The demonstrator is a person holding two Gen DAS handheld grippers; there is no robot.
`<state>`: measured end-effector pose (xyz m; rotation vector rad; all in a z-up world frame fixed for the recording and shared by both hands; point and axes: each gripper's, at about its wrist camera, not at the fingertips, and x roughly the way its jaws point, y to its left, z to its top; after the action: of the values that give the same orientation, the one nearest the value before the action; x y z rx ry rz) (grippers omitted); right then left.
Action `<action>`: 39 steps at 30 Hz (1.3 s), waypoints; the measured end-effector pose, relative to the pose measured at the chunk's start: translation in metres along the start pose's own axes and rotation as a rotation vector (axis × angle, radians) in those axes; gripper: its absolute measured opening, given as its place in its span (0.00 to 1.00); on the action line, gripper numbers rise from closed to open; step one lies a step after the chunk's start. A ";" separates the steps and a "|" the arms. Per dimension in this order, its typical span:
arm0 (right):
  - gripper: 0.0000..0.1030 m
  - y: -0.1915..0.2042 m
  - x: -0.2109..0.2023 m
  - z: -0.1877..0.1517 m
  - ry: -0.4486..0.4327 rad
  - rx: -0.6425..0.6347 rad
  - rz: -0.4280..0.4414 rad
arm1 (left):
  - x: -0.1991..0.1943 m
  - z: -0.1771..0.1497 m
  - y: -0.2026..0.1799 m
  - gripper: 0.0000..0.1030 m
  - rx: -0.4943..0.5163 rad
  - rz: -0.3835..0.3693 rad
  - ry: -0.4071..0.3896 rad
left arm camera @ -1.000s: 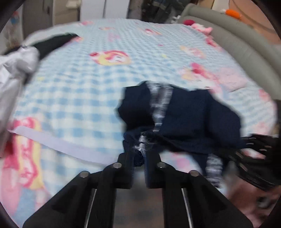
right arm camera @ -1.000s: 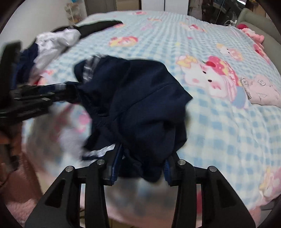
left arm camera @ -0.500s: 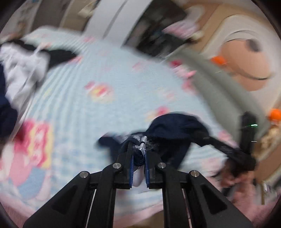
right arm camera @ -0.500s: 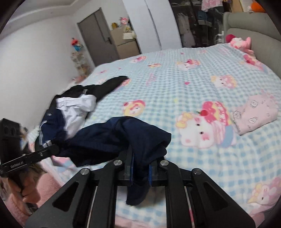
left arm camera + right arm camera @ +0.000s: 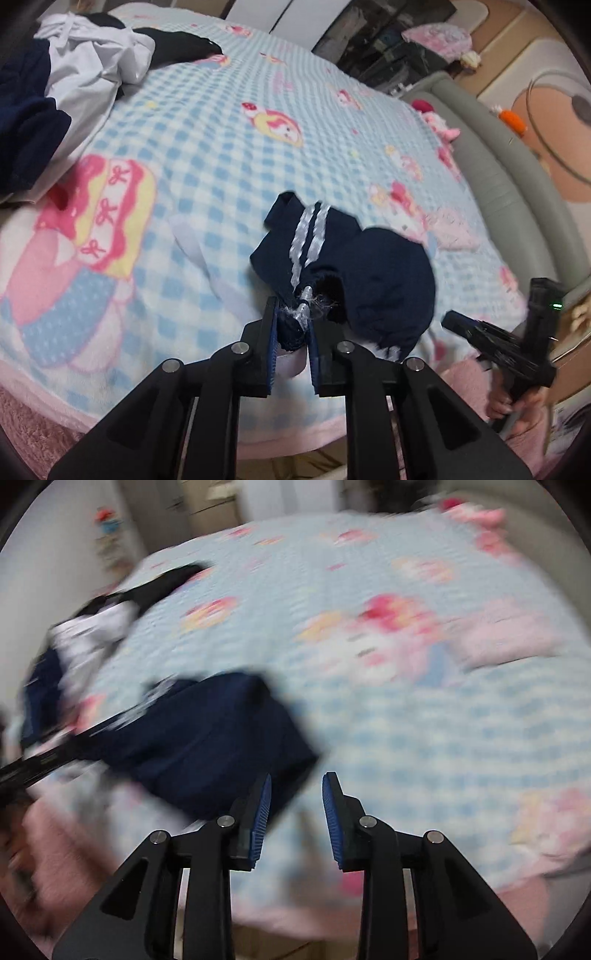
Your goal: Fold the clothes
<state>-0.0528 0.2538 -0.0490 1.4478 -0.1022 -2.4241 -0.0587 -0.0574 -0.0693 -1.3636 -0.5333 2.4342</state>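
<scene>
Nearest in the left wrist view, the left gripper (image 5: 291, 332) has its fingers (image 5: 269, 343) on either side of a bunched corner of the navy garment (image 5: 369, 273), where frayed white threads and the end of a double white stripe gather. The jaws are opening, yet the cloth still fills the gap and the blue pads touch it on both sides. From that pinch the garment spreads away in a rumpled heap on the near part of the bed (image 5: 221, 155), close to its front edge (the stripe runs up and away from the fingers).

In the right wrist view, heavily blurred, the right gripper (image 5: 296, 812) has its fingers (image 5: 334, 808) apart and opening, with nothing between them; the navy garment (image 5: 207, 746) lies just beyond and to the left of the left pad, whether touching it I cannot tell. The left wrist view also shows the right gripper (image 5: 495, 347) low at the right edge, held in a hand (image 5: 517, 402).

The bed carries a blue-and-white checked blanket (image 5: 207, 184) printed with pink cartoon figures. Farther back on the right a small pale pink cloth (image 5: 452, 230) lies flat on it. At the far left corner sits a pile of clothes (image 5: 74, 74), white, navy and black. Beyond the bed's right side curves a grey padded headboard (image 5: 498, 166).
</scene>
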 end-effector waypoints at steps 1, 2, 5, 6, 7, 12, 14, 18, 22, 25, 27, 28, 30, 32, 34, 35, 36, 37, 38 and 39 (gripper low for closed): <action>0.28 0.009 0.003 -0.005 0.021 -0.038 0.063 | 0.003 -0.002 -0.003 0.35 0.020 0.023 0.009; 0.28 0.018 0.011 -0.009 0.043 -0.070 0.086 | 0.005 -0.004 -0.005 0.43 0.037 0.043 0.016; 0.30 0.042 0.041 -0.016 0.108 -0.133 0.080 | 0.002 -0.008 -0.009 0.49 0.066 0.078 -0.020; 0.30 0.047 0.053 -0.018 0.128 -0.145 0.066 | -0.001 -0.008 -0.009 0.49 0.074 0.094 -0.038; 0.30 0.050 0.060 -0.018 0.132 -0.160 0.037 | -0.002 -0.007 -0.010 0.49 0.089 0.114 -0.052; 0.30 0.054 0.064 -0.003 0.060 -0.208 -0.073 | 0.020 -0.005 -0.012 0.41 0.196 0.199 0.059; 0.30 0.048 0.058 0.010 0.012 -0.198 -0.078 | 0.029 -0.004 -0.013 0.32 0.218 0.174 0.103; 0.30 0.037 0.059 0.042 -0.034 -0.170 -0.109 | 0.028 0.006 -0.017 0.13 0.186 0.086 0.055; 0.30 0.040 0.048 0.060 -0.125 -0.120 -0.173 | -0.002 0.026 -0.016 0.12 0.071 -0.125 -0.038; 0.30 0.033 0.018 0.067 -0.239 -0.034 -0.180 | -0.038 0.034 -0.013 0.12 -0.006 -0.257 -0.135; 0.34 0.032 0.010 0.071 -0.242 -0.027 -0.164 | -0.048 0.035 -0.011 0.12 -0.018 -0.241 -0.164; 0.35 0.035 0.010 0.074 -0.217 -0.036 -0.146 | -0.048 0.033 -0.010 0.12 -0.019 -0.216 -0.165; 0.35 0.038 0.008 0.067 -0.151 -0.057 -0.064 | -0.045 0.029 -0.006 0.12 -0.036 -0.182 -0.163; 0.36 0.045 0.009 0.052 -0.069 -0.106 0.063 | -0.039 0.024 0.005 0.12 -0.093 -0.201 -0.150; 0.40 0.060 0.013 0.031 -0.001 -0.182 0.113 | -0.036 0.019 0.007 0.12 -0.116 -0.220 -0.155; 0.42 0.066 0.019 0.022 0.027 -0.219 0.113 | -0.035 0.017 0.007 0.12 -0.118 -0.222 -0.155; 0.44 0.073 0.025 0.013 0.053 -0.254 0.109 | -0.033 0.017 0.006 0.12 -0.116 -0.218 -0.152; 0.44 0.078 0.034 0.005 0.081 -0.276 0.100 | -0.032 0.016 0.006 0.12 -0.113 -0.214 -0.149; 0.44 0.081 0.044 0.003 0.097 -0.276 0.087 | -0.032 0.015 0.006 0.12 -0.112 -0.214 -0.147; 0.44 0.083 0.055 0.001 0.111 -0.271 0.073 | -0.033 0.013 0.007 0.12 -0.112 -0.210 -0.148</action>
<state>-0.0585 0.1588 -0.0769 1.4228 0.1882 -2.1947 -0.0543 -0.0797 -0.0415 -1.1097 -0.8174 2.3739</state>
